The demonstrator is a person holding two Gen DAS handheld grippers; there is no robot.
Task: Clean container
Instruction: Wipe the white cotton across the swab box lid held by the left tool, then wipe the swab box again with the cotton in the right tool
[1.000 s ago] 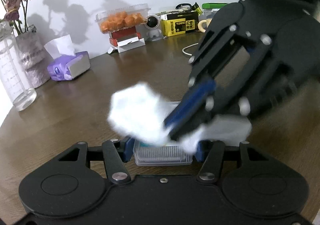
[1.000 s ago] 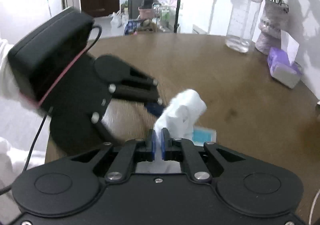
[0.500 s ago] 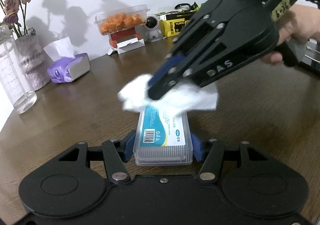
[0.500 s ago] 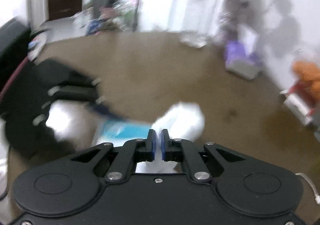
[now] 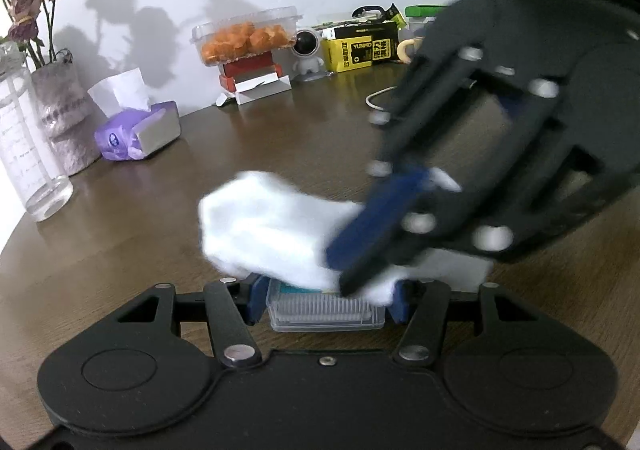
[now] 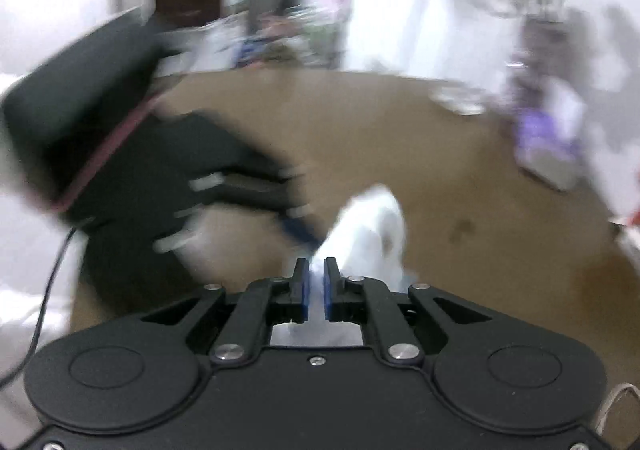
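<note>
Left wrist view: container (image 5: 326, 308), clear plastic, clamped between left gripper (image 5: 326, 300) fingers just above table (image 5: 120, 250). Right gripper (image 6: 316, 286), pinching white tissue (image 5: 272, 230), has swept back over the lid since half a second ago; wiping underway.
</note>
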